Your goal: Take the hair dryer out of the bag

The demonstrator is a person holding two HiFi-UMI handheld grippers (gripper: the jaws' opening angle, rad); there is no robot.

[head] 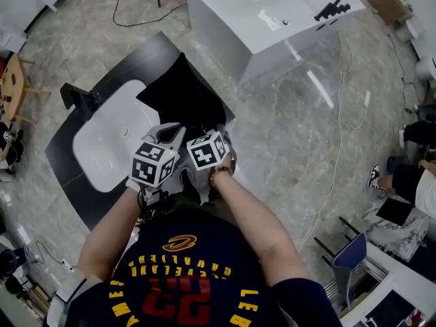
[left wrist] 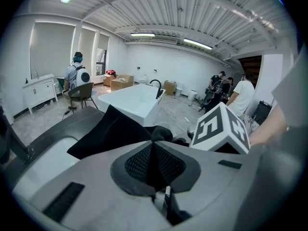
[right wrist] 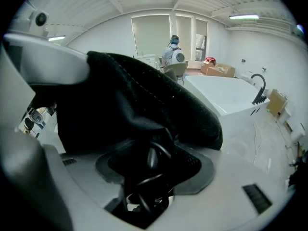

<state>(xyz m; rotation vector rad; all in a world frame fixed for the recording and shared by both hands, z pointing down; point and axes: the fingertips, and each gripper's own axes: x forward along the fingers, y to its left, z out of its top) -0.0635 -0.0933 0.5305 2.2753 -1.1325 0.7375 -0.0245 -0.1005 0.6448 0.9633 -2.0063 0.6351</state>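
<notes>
A black cloth bag (head: 180, 90) lies on the black countertop (head: 122, 67), beside the white basin. At the bag's near edge my left gripper (head: 170, 136) is shut, with a fold of the bag (left wrist: 113, 131) pinched at its tip (left wrist: 155, 146). Right beside it, my right gripper (head: 221, 135) reaches under the bag's raised cloth (right wrist: 130, 100). Its jaws (right wrist: 149, 148) stand wide apart around a dark mass and loops of black cord (right wrist: 144, 179). It is too dark there to see whether the pads press on anything. The hair dryer's body is hidden.
A white basin (head: 109, 138) with a black tap (head: 75, 97) is set in the countertop left of the bag. A white bathtub (head: 272, 12) stands beyond it. Cables trail over the floor, and seated people (head: 415, 176) and a blue chair (head: 351, 257) are at the right.
</notes>
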